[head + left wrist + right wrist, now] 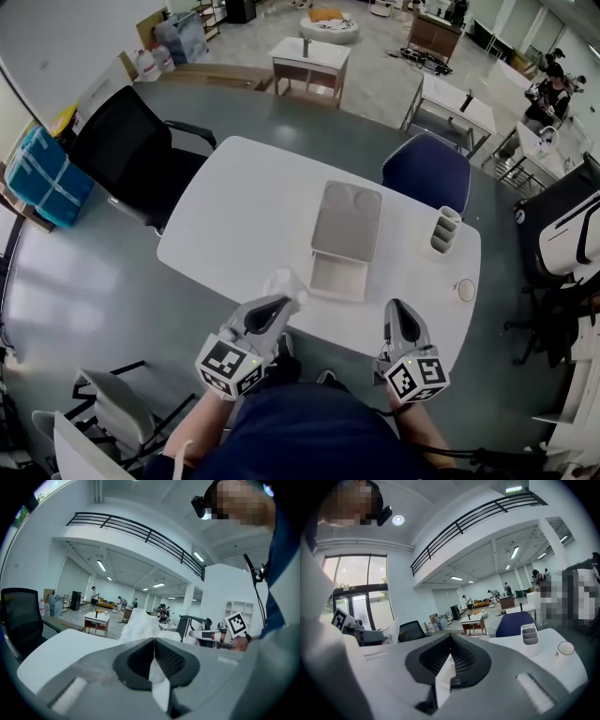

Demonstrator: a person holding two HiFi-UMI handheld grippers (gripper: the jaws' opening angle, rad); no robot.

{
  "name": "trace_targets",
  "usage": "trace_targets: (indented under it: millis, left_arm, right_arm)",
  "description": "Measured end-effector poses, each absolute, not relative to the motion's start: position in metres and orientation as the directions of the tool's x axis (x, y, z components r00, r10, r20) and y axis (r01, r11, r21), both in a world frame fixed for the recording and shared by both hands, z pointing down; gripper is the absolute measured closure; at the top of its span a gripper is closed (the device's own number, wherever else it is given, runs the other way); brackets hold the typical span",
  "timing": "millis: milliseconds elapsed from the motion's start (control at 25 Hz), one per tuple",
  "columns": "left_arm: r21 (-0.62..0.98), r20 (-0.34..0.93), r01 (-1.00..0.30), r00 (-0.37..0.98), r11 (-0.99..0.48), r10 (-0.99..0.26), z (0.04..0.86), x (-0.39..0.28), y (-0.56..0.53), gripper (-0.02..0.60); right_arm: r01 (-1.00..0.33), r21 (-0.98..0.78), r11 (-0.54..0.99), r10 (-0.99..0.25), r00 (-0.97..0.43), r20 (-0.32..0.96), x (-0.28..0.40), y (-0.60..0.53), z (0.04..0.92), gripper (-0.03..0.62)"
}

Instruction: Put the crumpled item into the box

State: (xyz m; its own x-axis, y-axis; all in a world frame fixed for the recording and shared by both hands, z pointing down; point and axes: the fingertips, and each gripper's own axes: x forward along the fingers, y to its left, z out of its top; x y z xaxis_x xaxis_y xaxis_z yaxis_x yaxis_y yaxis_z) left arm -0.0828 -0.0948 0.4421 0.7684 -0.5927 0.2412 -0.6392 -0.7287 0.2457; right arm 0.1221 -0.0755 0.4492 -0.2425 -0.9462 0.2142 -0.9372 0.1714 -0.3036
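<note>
My left gripper is shut on the crumpled white item, holding it above the near table edge, just left of the box. In the left gripper view the item bulges out past the closed jaws. The box lies open on the white table, a shallow white tray with its beige lid folded back behind it. My right gripper hovers near the table's front edge, right of the box. Its jaws meet at the tip and it carries nothing.
A white pen holder and a small round cup stand at the table's right end. A black chair is at the far left side and a blue chair at the far side. Other tables and people are beyond.
</note>
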Motion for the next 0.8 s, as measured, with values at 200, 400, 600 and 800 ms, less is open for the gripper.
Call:
trace_targets:
  millis: [200, 400, 600, 800]
  left_arm:
    - [0.274, 0.252, -0.608, 0.793, -0.745, -0.555, 0.454, -0.098, -0.121, 0.575]
    - [0.302, 0.259, -0.549, 0.834, -0.779, -0.487, 0.464, -0.096, -0.143, 0.575]
    - [0.326, 0.283, -0.495, 0.864, -0.805, -0.416, 0.486, -0.073, -0.163, 0.575]
    - [0.341, 0.358, -0.484, 0.860, -0.806, -0.364, 0.526, -0.039, -0.172, 0.575]
  right_arm:
    - [-0.946, -0.295, 0.136, -0.950, -0.209, 0.231, 0.105, -0.097, 0.454, 0.592]
    - [-0.959, -0.269, 0.086, -0.955, -0.157, 0.253, 0.098, -0.108, 0.457, 0.592]
    - [-0.970, -0.233, 0.063, -0.951, -0.129, 0.281, 0.106, -0.117, 0.466, 0.592]
    - [-0.968, -0.246, 0.052, -0.942, -0.130, 0.310, 0.123, -0.122, 0.479, 0.592]
